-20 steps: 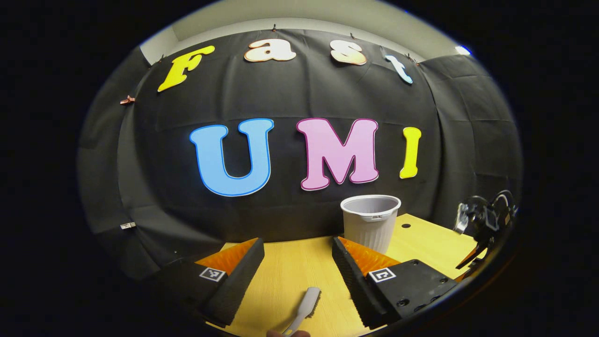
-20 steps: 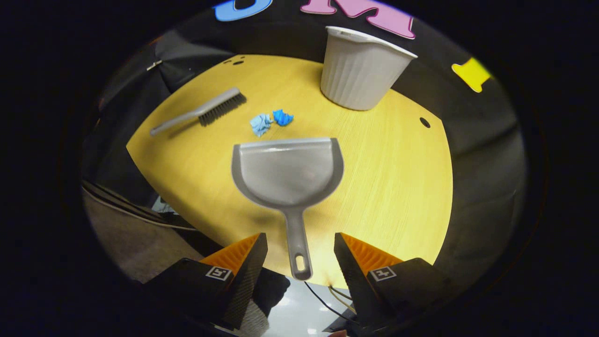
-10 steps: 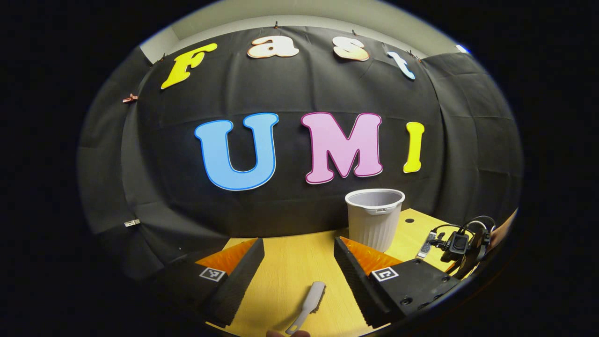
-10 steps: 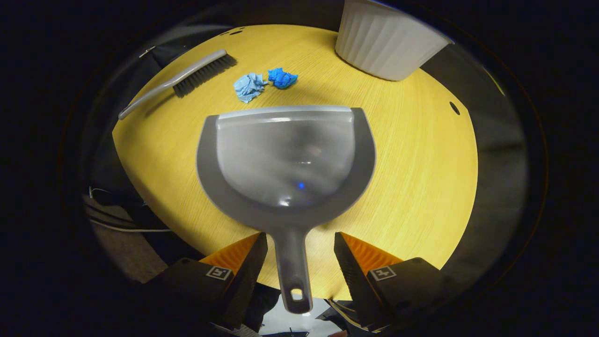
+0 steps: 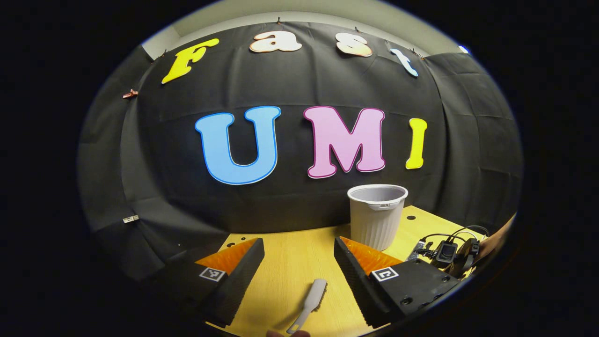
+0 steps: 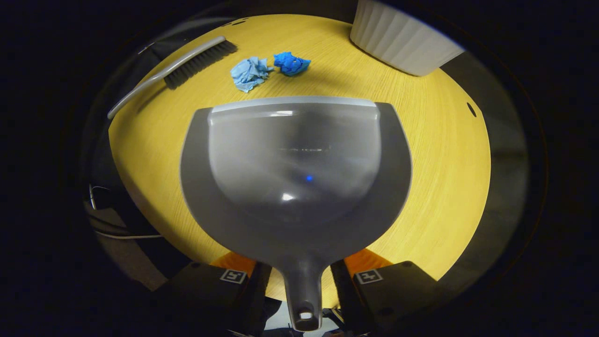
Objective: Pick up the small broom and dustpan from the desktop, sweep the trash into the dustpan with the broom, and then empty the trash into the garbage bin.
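Observation:
The grey dustpan (image 6: 295, 173) lies flat on the yellow table (image 6: 449, 187), its mouth toward two blue paper wads (image 6: 248, 74) (image 6: 290, 63). My right gripper (image 6: 301, 269) straddles the pan's handle at the table's near edge. Its fingers are narrowed, a thin gap shows on each side, and their tips are hidden under the pan. The grey broom (image 6: 187, 65) lies at the far left; it also lies below and between my left gripper's fingers (image 5: 311, 297). My left gripper (image 5: 298, 245) hovers open over the table. The right gripper (image 5: 444, 255) also appears at the right of the left gripper view.
The white ribbed garbage bin (image 5: 376, 217) (image 6: 402, 42) stands upright at the back of the table by the black wall. Cables (image 6: 117, 234) run below the table's left edge. A hand (image 5: 496, 238) holds the right gripper.
My right gripper has moved forward onto the dustpan handle and its fingers have closed in partway. The left gripper has tilted slightly; the right gripper has dropped lower in its view.

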Action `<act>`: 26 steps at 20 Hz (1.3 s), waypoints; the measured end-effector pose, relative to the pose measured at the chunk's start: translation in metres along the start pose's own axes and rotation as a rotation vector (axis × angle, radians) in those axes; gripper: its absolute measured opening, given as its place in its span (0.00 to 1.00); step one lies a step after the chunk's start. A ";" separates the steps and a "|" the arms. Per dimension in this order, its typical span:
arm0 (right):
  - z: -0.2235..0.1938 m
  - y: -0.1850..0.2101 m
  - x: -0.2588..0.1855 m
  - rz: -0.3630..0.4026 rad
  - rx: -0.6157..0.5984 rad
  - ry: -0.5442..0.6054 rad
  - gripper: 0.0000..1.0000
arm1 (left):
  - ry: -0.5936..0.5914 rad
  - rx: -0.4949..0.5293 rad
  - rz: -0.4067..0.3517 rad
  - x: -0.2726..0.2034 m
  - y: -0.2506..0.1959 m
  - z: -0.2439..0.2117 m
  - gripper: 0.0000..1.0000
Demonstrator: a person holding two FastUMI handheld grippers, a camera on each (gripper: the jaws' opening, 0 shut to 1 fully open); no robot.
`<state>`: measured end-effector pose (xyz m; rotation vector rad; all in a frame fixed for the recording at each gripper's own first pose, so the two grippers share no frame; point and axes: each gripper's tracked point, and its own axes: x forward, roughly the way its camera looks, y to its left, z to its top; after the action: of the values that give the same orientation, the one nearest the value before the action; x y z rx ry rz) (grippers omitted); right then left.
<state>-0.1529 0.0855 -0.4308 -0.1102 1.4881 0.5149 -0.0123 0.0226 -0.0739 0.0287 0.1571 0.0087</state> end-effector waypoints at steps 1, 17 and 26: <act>-0.001 0.000 0.002 0.007 0.005 0.007 0.60 | 0.001 0.000 -0.001 0.001 0.001 0.000 0.97; 0.000 0.008 0.002 0.041 -0.072 0.057 0.36 | 0.483 -0.117 -0.183 0.027 -0.014 -0.156 0.98; 0.000 -0.021 0.001 0.076 -0.276 0.069 0.35 | 0.925 0.018 -0.224 0.026 -0.015 -0.269 0.95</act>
<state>-0.1450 0.0668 -0.4366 -0.2905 1.4860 0.7835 -0.0286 0.0150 -0.3438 0.0228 1.0848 -0.2060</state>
